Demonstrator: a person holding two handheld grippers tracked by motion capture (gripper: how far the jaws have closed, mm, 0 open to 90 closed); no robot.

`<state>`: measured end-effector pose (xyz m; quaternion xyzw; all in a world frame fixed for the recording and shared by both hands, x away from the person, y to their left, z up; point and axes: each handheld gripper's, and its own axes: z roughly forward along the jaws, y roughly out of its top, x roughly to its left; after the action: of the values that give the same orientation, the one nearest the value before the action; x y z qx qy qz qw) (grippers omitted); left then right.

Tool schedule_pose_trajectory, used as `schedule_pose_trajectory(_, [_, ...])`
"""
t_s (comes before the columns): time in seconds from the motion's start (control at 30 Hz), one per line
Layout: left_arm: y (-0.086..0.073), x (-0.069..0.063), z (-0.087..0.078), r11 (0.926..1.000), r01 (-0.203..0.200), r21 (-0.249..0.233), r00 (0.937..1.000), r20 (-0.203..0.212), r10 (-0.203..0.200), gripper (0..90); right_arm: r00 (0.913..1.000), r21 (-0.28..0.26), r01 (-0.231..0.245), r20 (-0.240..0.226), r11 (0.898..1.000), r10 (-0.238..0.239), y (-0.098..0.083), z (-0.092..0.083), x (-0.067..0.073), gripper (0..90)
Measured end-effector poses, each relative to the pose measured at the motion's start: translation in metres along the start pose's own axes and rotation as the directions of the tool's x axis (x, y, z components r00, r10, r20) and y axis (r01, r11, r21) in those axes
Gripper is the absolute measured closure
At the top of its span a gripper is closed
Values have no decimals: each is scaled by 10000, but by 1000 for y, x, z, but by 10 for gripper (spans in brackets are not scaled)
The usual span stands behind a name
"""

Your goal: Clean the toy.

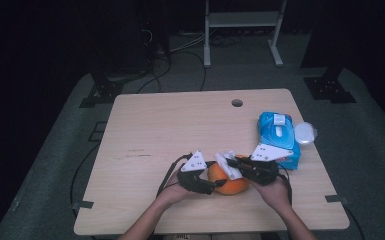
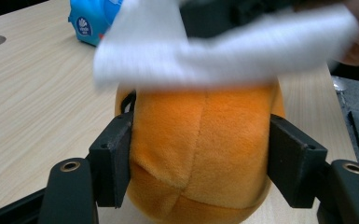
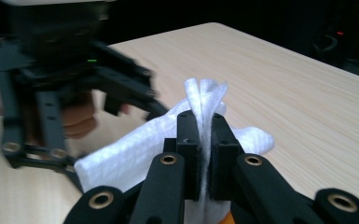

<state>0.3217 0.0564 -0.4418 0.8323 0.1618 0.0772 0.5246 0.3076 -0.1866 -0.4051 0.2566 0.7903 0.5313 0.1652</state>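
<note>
Showing nothing readable: blue wipes pack (image 1: pixel 278 136)

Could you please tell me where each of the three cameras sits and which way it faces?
High view: above the person's side, looking forward and down on the table; forearms, both hands, left gripper and right gripper show.
Left gripper view: on the left gripper, looking along its jaws, which clamp the orange plush.
Right gripper view: on the right gripper, jaws pinching a white wipe; a hand behind.
Shared: both gripper views show the wipe.

Orange plush toy (image 1: pixel 228 184) (between tools), white wipe (image 1: pixel 228 164)
</note>
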Motion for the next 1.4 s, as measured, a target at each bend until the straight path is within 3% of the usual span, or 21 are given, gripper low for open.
schedule_pose_trajectory(0.1, [-1,1,-1,10000,81,-31,10000,24,-80,320,9988,-55,-453,204,9990,454,-5,-6,-11,844])
schedule_pose_trajectory(0.17, [-3,4,-2,9998,170,-51,9998,71,-170,321,9942,-66,-899,593,9959,902,-14,-12,-28,844])
schedule_pose_trajectory(0.33, [-6,8,-3,9982,558,-235,9983,209,-553,302,9765,14,-2014,781,9795,2007,-28,-19,-50,844])
schedule_pose_trajectory(0.43, [-6,9,-1,9978,645,-176,9975,305,-640,237,9733,53,-2147,846,9767,2135,-30,-20,-54,842])
schedule_pose_trajectory(0.53, [-6,8,2,9986,535,-11,9981,322,-534,92,9746,136,-2109,804,9774,2092,-30,-18,-53,841])
schedule_pose_trajectory(0.67, [-11,8,8,9991,412,119,9980,465,-418,37,9718,65,-2248,742,9744,2238,-32,-18,-55,841])
schedule_pose_trajectory(0.73, [-11,6,9,9998,185,90,9984,534,-189,97,9720,43,-2253,693,9743,2245,-31,-18,-54,841])
schedule_pose_trajectory(0.87, [1,-3,1,9995,-118,-305,9999,102,121,276,9774,-217,-2101,190,9774,2105,-21,-20,-47,843])
schedule_pose_trajectory(0.9, [4,-4,0,9991,-73,-426,10000,55,76,300,9756,-436,-2192,-188,9747,2186,-16,-20,-43,844])
schedule_pose_trajectory(1.0, [13,-5,-5,9986,-57,-528,10000,51,60,307,9820,-741,-1854,-516,9799,1819,-3,-19,-27,845])
schedule_pose_trajectory(1.07, [22,-7,-14,9969,-119,-772,9999,-72,114,313,9760,-1246,-2013,-1091,9716,1883,5,-20,-20,846])
schedule_pose_trajectory(1.13, [29,-7,-19,9969,-83,-780,9997,-216,67,314,9619,-1635,-2335,-1827,9585,2032,14,-21,-13,847])
schedule_pose_trajectory(1.17, [31,-6,-21,9966,-130,-814,9995,-289,106,314,9621,-1719,-2245,-1957,9592,1901,18,-20,-8,847])
schedule_pose_trajectory(1.27, [35,-5,-30,9964,-146,-830,9994,-319,120,317,9694,-1837,-1915,-1892,9641,1565,25,-18,4,846])
schedule_pose_trajectory(1.37, [38,-4,-37,9971,-176,-738,9987,-487,141,322,9814,-1690,-1621,-1305,9722,1409,23,-17,0,846])
schedule_pose_trajectory(1.4, [39,-4,-38,9974,-181,-692,9985,-519,145,322,9817,-1636,-1641,-1238,9728,1448,20,-16,-2,846])
